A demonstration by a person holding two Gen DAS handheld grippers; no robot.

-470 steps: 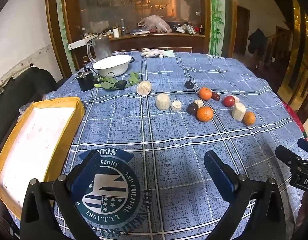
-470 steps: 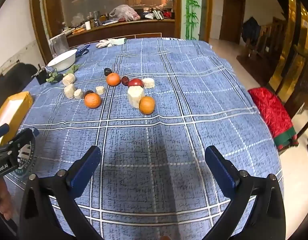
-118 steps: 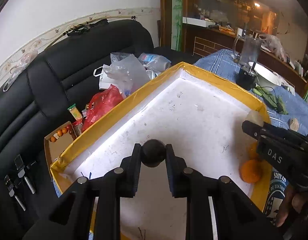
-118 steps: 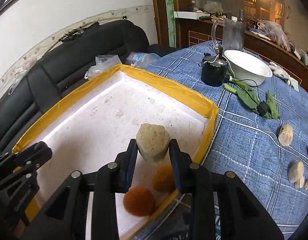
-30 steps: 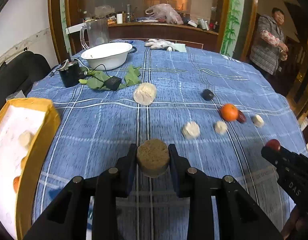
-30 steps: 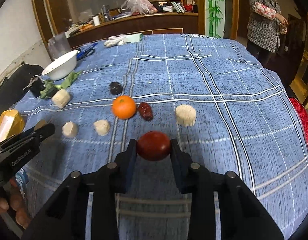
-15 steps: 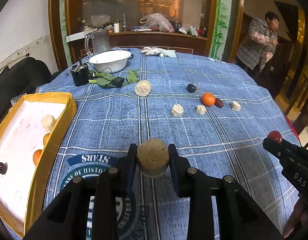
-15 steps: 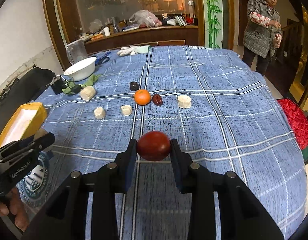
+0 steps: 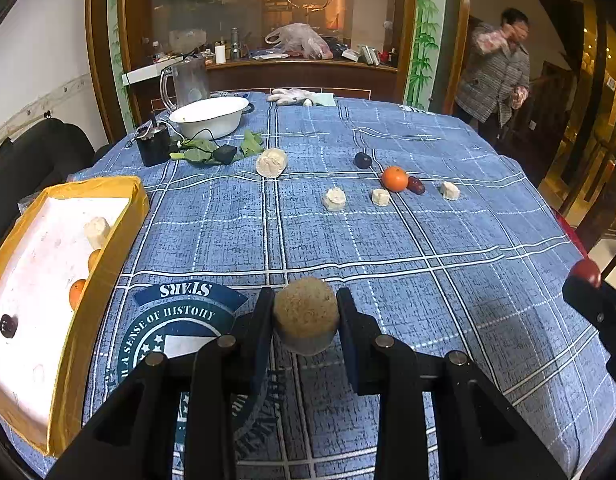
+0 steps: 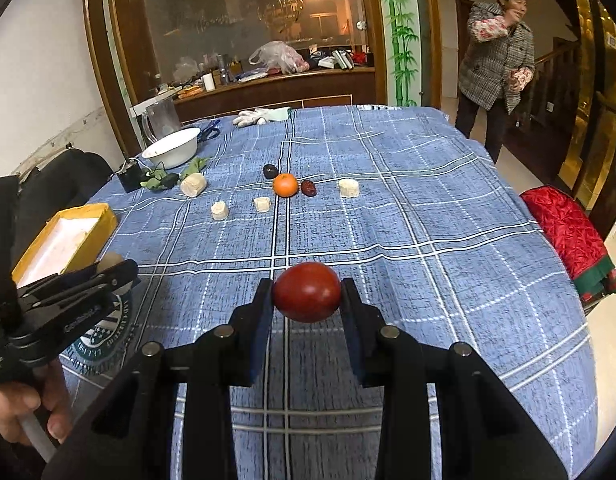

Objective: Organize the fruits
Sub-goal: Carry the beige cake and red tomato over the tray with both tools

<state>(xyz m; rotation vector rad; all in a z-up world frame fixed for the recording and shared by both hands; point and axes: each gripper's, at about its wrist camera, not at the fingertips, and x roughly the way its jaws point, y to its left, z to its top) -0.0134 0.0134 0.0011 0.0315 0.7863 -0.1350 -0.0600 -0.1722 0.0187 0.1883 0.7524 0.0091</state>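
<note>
Nearest, left claw (image 9: 305, 320): clamped on tan spongy lump (image 9: 305, 314), light, soft; grip at waist.
Right claw (image 10: 307, 294): pinching red fruit (image 10: 307, 292), smooth, slippery, bruisable.
Tray (image 9: 103, 236): nine o'clock on desk (image 9: 428, 240).
Orange (image 9: 394, 178): one o'clock, far.

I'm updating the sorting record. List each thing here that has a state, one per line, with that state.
left gripper: shut on the tan round piece, held above the tablecloth
right gripper: shut on the red fruit, held above the tablecloth
yellow tray: open-topped, partly filled
orange: loose on the tablecloth, untouched
white bowl: upright
glass pitcher: upright
</note>
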